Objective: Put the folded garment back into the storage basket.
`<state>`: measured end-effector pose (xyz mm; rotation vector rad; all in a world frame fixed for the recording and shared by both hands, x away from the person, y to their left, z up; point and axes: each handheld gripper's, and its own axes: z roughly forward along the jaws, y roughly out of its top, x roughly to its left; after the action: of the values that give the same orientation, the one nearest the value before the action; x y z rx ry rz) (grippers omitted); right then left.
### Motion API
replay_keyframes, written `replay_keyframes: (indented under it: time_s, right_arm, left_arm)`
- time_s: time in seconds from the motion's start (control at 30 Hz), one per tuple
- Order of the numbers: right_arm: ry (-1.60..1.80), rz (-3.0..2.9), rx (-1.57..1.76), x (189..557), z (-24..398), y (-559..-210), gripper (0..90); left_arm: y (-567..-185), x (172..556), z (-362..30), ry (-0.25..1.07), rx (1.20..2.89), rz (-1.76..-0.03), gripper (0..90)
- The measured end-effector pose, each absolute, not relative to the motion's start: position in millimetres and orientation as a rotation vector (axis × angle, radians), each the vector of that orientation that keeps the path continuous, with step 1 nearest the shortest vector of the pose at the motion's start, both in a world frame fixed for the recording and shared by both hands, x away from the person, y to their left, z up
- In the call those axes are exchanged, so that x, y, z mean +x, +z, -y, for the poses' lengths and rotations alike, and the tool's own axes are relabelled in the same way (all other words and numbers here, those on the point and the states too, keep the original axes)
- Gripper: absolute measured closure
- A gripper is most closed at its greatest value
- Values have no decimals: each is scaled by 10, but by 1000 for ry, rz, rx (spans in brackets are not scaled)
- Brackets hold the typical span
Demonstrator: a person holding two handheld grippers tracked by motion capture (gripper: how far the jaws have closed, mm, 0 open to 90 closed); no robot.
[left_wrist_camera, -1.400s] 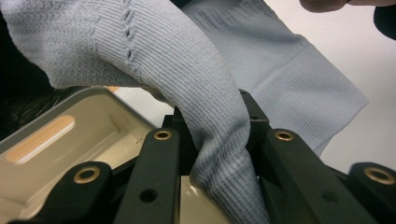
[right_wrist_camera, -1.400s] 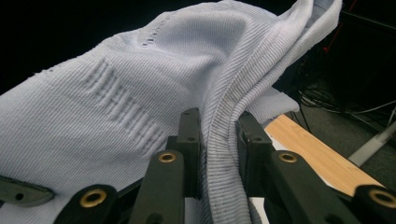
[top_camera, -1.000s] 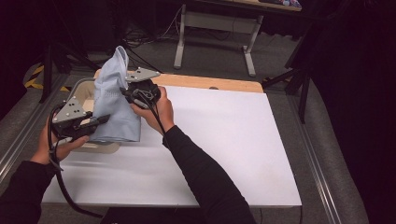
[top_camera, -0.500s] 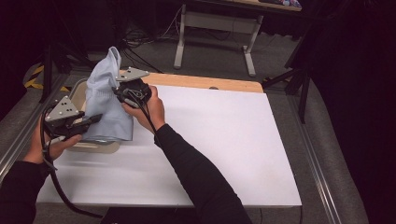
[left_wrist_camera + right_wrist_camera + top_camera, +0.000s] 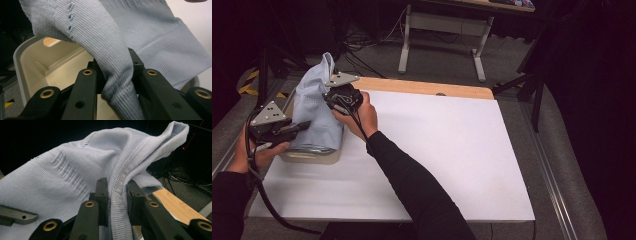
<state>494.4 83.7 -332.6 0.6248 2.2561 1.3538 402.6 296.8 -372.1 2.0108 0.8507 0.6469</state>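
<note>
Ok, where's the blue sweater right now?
In the high view the blue sweater hangs at the table's far left corner, over the beige bin, pinched between the left tool and the right tool.

A lab or studio. Black curtains (image 5: pixel 592 100) surround a white table (image 5: pixel 452 150). Cables (image 5: pixel 367 40) cross the grey floor (image 5: pixel 442 65).
</note>
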Motion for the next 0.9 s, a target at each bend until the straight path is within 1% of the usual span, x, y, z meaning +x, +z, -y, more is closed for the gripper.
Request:
replay_keyframes:
  time_s: [0.4, 0.6, 0.83, 0.9]
  right_arm:
    - [1321, -2268, 671, 5054, -982, -3471, 745]
    - [1295, -2295, 695, 5073, -1028, -3615, 745]
    - [1307, -2321, 726, 5038, -1010, -3759, 745]
    - [1300, -2335, 730, 5028, -1014, -3791, 745]
  left_arm:
    - [-3858, 4196, -2973, 705, 2078, -954, 747]
    - [-3950, 4229, -2986, 673, 2118, -995, 745]
    - [-4007, 4192, -2990, 664, 2172, -1026, 724]
    - [-4024, 4186, -3010, 661, 2162, -1046, 711]
